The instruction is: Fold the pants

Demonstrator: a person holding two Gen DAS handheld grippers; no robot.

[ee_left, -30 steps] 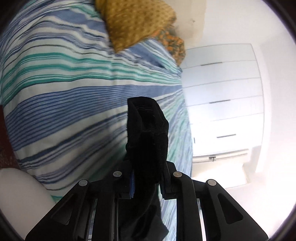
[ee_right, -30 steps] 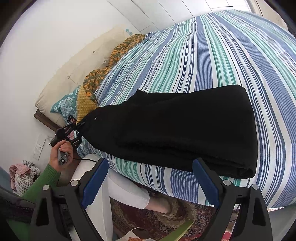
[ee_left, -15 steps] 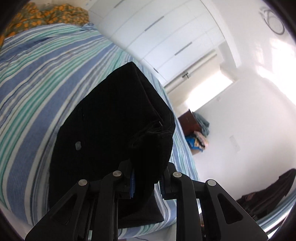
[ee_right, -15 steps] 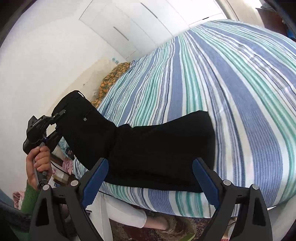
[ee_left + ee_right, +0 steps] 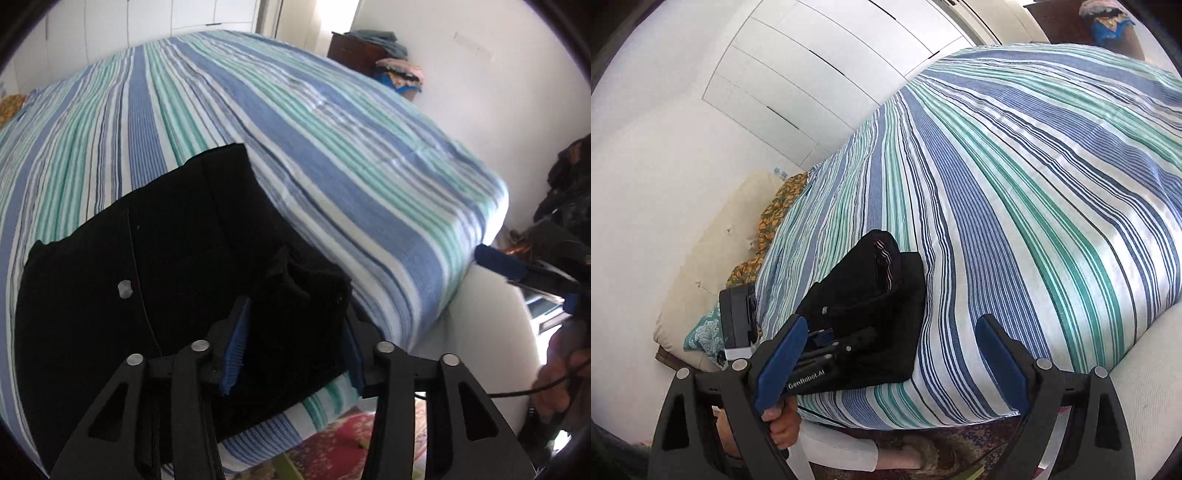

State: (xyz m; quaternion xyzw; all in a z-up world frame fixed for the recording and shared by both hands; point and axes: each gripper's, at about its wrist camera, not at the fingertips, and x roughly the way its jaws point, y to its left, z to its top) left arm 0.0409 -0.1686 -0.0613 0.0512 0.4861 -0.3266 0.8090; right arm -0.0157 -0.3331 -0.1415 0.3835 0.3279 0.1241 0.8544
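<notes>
In the left wrist view, we see the black pants [image 5: 155, 280] folded over on themselves, filling the lower left and centre of the frame, lying on the striped bed cover [image 5: 332, 155] close to the bed's near edge. A pale button [image 5: 125, 289] shows on the cloth at left. Our left claw [image 5: 293, 349] sits at the bottom centre with its jaws opening; a bunched fold of the pants lies between the two blue pads, and neither pad looks pressed onto it. Below the bed edge a strip of red patterned rug [image 5: 332, 446] shows. At the upper right of this view a dark wooden cabinet [image 5: 351, 51] with piled cloth stands against the white wall, and at the far right edge the right claw [image 5: 517, 267] comes in, with the hand [image 5: 565, 376] that carries it lower down.

In the right wrist view, a pale pillow [image 5: 713, 266] and an orange patterned cloth [image 5: 775, 210] lie at the left by the head of the bed. The pants [image 5: 871, 295] are a compact black bundle at lower centre-left, on the bed cover [image 5: 1034, 184]. The left claw [image 5: 827, 339] rests against their near side, gripped by a hand [image 5: 783, 424] below. Our right claw [image 5: 890, 358] spans the bottom of the frame, its jaws spread wide with nothing between them. White wardrobe doors [image 5: 812, 66] fill the upper left.
</notes>
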